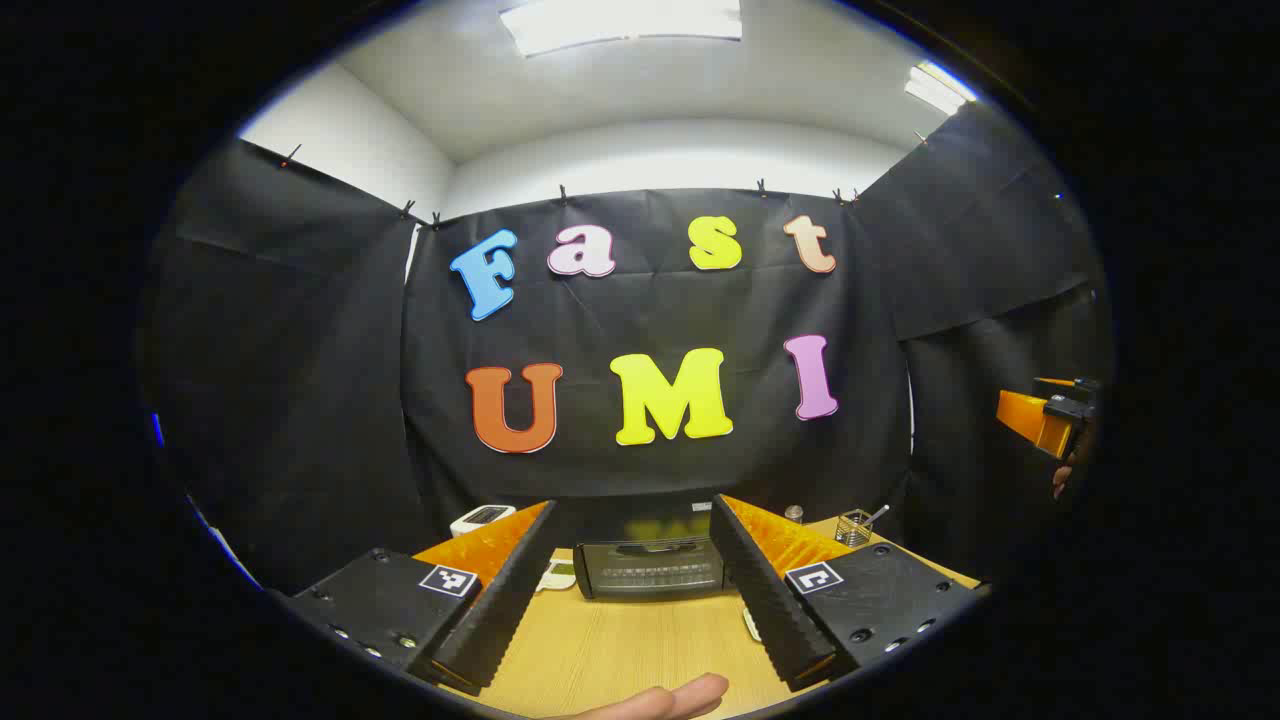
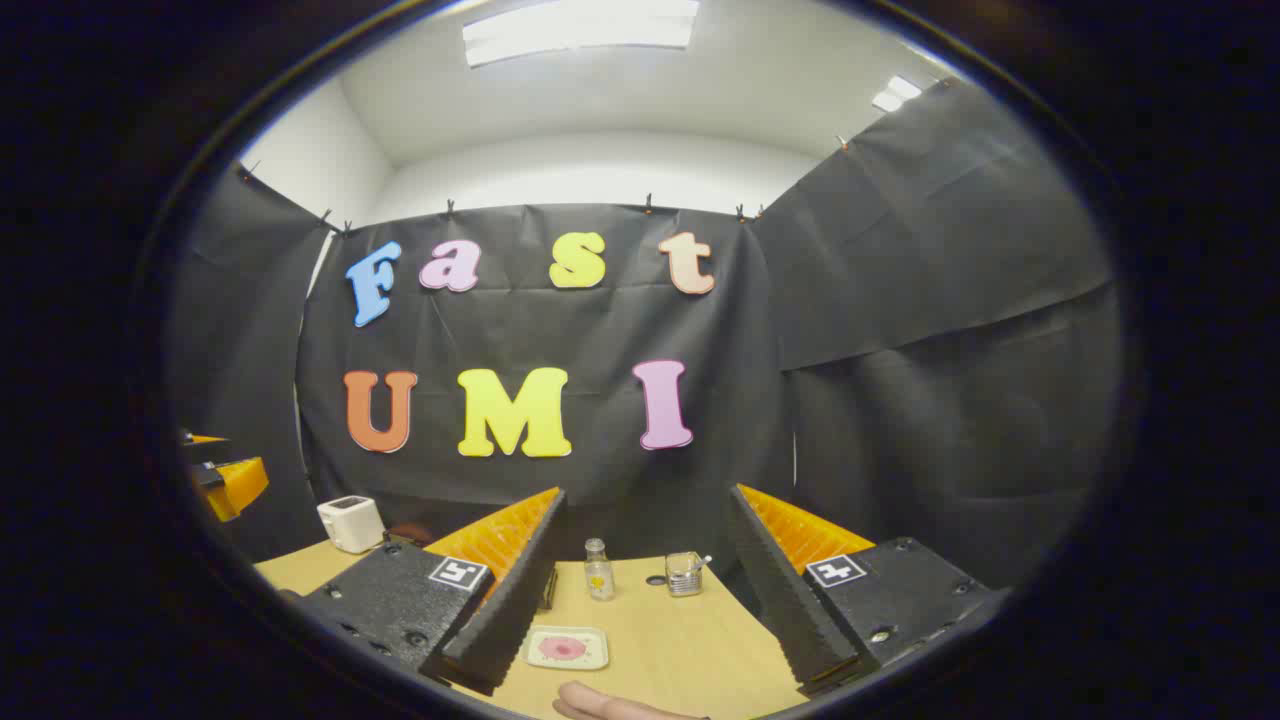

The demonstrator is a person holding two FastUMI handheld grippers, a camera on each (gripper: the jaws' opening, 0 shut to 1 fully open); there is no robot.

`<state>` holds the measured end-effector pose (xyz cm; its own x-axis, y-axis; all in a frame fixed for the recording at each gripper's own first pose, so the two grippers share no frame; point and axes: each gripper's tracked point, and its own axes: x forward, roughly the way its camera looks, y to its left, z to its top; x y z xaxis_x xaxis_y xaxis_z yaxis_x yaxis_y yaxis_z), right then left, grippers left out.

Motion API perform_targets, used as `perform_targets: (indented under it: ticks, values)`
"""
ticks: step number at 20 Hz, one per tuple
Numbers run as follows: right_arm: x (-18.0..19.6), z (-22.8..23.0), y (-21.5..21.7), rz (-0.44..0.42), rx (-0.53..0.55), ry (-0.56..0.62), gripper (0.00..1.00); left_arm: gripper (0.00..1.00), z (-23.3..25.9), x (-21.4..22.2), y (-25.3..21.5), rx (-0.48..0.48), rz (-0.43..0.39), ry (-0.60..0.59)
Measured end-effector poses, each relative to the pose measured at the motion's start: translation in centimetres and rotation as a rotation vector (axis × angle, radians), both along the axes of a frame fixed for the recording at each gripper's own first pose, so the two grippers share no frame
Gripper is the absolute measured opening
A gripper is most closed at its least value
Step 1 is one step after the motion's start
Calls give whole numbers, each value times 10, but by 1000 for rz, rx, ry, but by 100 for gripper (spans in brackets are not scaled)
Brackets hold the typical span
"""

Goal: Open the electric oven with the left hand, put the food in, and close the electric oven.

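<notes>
Both grippers hang above the wooden table [image 1: 620, 650] with jaws spread wide, holding nothing: left gripper [image 1: 640, 600], right gripper [image 2: 640, 610]. Nearest the right one lies the plate of food [image 2: 565, 648]; beyond the left one sits the electric oven [image 1: 650, 567], door shut. Nothing seems begun, so the left must reach its top handle; no readable writing on anything.

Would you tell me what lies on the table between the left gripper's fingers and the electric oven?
In the left gripper view, only bare wooden table lies between the open left gripper and the closed electric oven.
</notes>
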<state>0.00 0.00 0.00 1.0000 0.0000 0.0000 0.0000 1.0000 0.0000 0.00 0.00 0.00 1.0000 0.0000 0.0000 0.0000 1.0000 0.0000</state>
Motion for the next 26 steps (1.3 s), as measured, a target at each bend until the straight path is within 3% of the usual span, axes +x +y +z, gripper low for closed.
perform_targets:
  ticks: [4, 13, 14, 15, 19, 22, 23, 26]
  values:
    - [6, -4, -4, 18, 12, 3, 96, 96, -2, 4, -1, -2, -2, -5]
    - [46, -21, -14, 11, 28, -16, 96, 96, -21, 35, 3, -14, -39, -11]
    - [54, -23, -12, 21, 33, -17, 100, 96, -25, 43, 4, -22, -35, -15]
    - [61, -25, -8, 33, 38, -16, 96, 96, -30, 52, 4, -34, -33, -17]
    - [97, -51, -5, 59, 69, 23, 100, 96, -63, 107, 2, -65, -45, 56]
    - [119, -67, -4, 73, 88, 49, 96, 96, -85, 160, -3, -88, -48, 112]
    - [125, -72, -6, 73, 86, 57, 100, 96, -96, 178, -11, -106, -70, 141]
    - [137, -80, -14, 67, 64, 77, 96, 96, -135, 226, -29, -99, -126, 256]
